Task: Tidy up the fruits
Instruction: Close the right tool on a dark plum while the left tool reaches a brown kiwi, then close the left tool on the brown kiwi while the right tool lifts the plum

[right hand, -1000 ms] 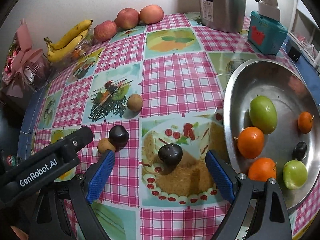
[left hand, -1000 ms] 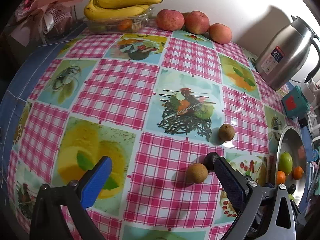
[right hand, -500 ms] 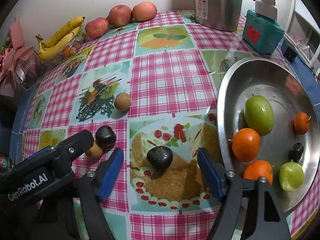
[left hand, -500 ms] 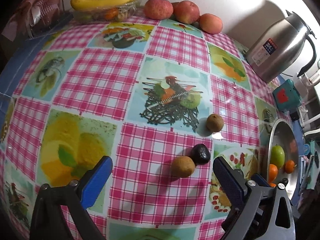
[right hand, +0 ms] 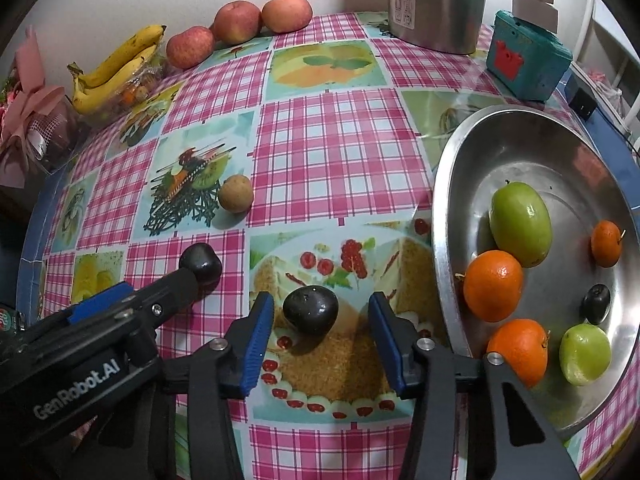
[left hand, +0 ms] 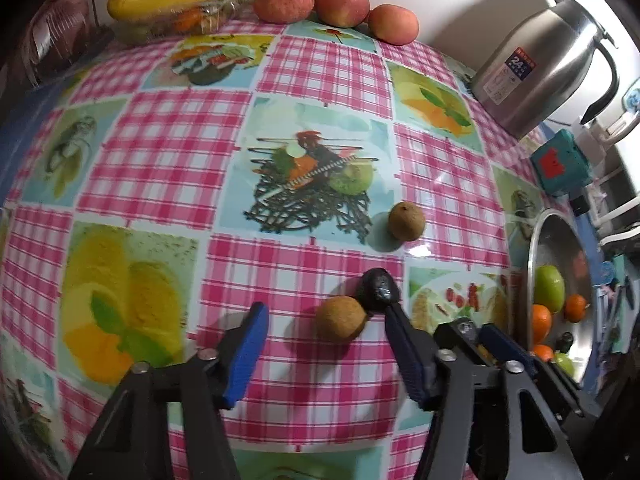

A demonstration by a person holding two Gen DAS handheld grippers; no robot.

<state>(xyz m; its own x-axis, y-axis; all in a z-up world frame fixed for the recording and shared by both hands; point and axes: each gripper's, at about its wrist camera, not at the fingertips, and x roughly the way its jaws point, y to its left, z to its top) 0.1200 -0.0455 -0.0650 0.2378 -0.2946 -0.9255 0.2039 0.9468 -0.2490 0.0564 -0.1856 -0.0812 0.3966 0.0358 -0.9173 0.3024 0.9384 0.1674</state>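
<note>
A brown round fruit [left hand: 340,323] lies on the checked tablecloth between the fingers of my left gripper [left hand: 325,312]. The jaws are closing, and both pads still stand clear of it. A dark plum-like fruit [left hand: 378,290] touches that brown fruit beside the right finger. A second brown fruit [left hand: 406,221] sits farther off. In the right wrist view another dark fruit [right hand: 311,309] lies between the closing jaws of my right gripper [right hand: 321,300], with gaps on both sides. The steel bowl [right hand: 448,184] at the right holds green fruits, oranges and a small dark fruit.
Bananas [right hand: 116,62] on a clear box and three apples [right hand: 236,22] line the back wall. A steel kettle [right hand: 436,0] and a teal box [right hand: 528,56] stand at the back right. A pink wrapped gift [right hand: 28,120] sits at the left edge.
Both grippers' jaws have narrowed a lot. The left gripper has shifted so the brown fruit lies between its fingers. The right gripper has kept the dark fruit between its fingers.
</note>
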